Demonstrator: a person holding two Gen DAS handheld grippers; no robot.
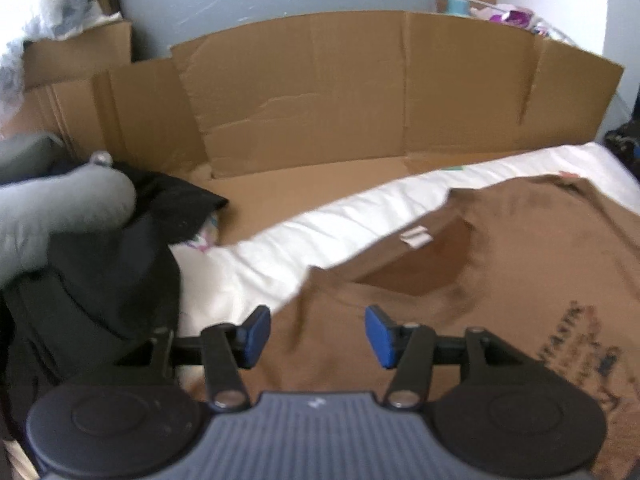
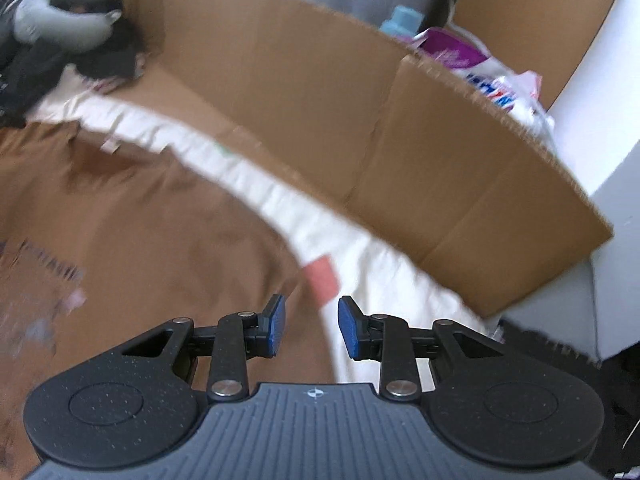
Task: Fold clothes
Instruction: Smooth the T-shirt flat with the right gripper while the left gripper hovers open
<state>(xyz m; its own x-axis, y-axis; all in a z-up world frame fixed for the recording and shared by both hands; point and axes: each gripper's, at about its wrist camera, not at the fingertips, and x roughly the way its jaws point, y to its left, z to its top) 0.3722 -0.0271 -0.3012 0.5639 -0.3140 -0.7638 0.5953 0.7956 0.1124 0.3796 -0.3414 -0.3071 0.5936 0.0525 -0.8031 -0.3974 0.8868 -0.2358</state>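
Your left gripper (image 1: 318, 336) is released, jaws apart with nothing between them, above the brown T-shirt (image 1: 500, 280). The shirt lies spread on the white bedding (image 1: 320, 224), with its collar toward 12 o'clock. Your right gripper (image 2: 311, 328) is also released, empty, above the shirt's edge. Cardboard (image 2: 320, 92) stands at 12 o'clock.

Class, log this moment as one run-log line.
stage: fold | shirt: brown, spread on white sheet | left gripper: open, empty | right gripper: open, empty
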